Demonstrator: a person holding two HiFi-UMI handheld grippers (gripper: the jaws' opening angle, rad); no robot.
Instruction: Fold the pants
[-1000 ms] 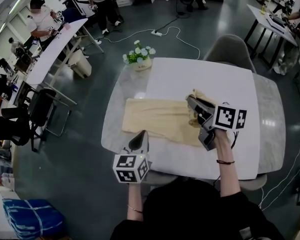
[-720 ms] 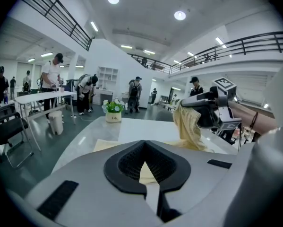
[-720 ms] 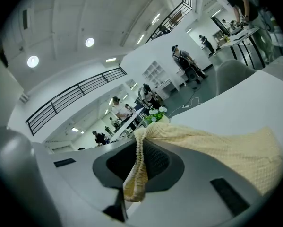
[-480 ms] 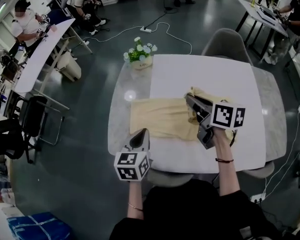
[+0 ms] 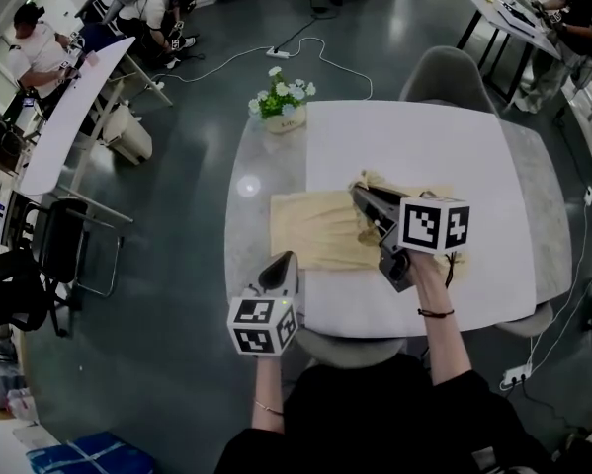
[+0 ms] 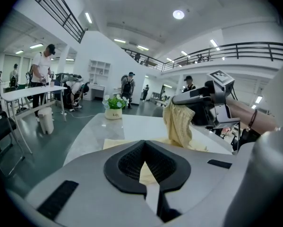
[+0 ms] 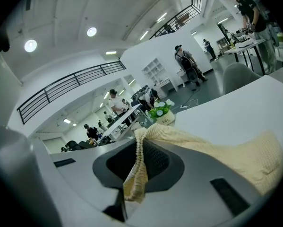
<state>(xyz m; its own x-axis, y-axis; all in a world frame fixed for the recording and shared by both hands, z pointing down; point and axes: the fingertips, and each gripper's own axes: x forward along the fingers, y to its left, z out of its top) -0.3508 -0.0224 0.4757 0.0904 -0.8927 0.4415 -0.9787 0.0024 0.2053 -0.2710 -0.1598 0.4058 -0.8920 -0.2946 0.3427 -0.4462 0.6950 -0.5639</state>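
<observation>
In front of the flower pot [image 5: 283,117], on the white surface [image 5: 424,146]: pale yellow pants [image 5: 310,230], mostly flat, the end farther from the pot raised. Pinched at that raised edge by the right gripper [image 5: 361,196], fingers clamped on bunched cloth that hangs below. Farther from the pot, over the surface's near edge: left gripper [image 5: 281,262], fingers pressed together, nothing between, pointed toward the pants.

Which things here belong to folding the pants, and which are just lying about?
Job in hand: pants; right gripper, gripping them; left gripper; table.
Lying about: flower pot; chair; power strip.
</observation>
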